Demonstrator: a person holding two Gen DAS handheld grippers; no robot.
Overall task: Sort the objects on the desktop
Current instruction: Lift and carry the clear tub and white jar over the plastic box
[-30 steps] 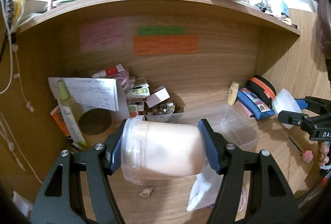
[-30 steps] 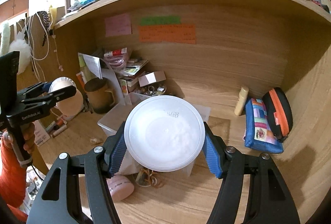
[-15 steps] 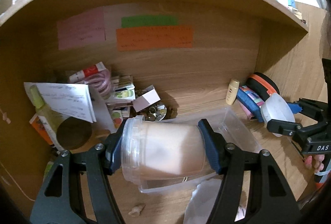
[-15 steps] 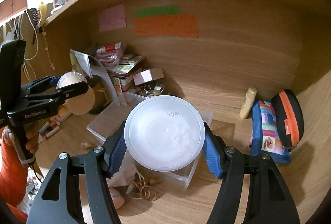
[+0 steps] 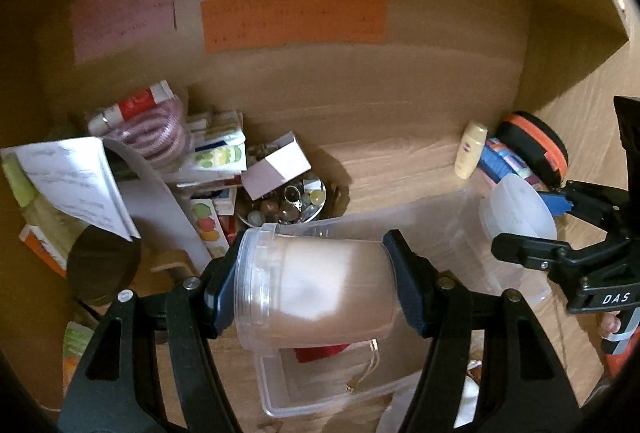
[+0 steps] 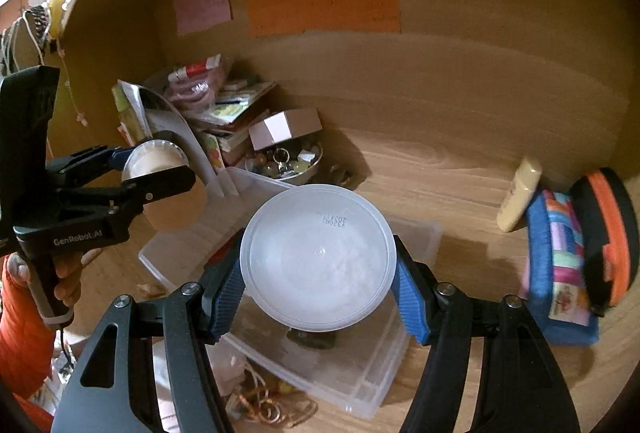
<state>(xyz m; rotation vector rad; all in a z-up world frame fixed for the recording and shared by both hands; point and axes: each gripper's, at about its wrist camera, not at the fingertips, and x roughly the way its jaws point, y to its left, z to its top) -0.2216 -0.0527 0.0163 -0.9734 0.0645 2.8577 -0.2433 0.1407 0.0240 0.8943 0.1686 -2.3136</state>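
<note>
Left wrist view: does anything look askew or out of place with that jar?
Yes. The jar lies sideways in the left tool, lidless, over the clear bin. Its lid is apart, pinched in the right tool. No spill shows.

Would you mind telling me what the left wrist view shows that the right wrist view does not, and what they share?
Only the left wrist view shows the jar side-on, clamped in the left hand-held gripper, and a dark round disc.

Only the right wrist view shows the lid face-on with its printed code, clamped in the right hand-held gripper, and tangled cords.

Both show the clear box, orange note, trinket bowl and cream bottle.
</note>
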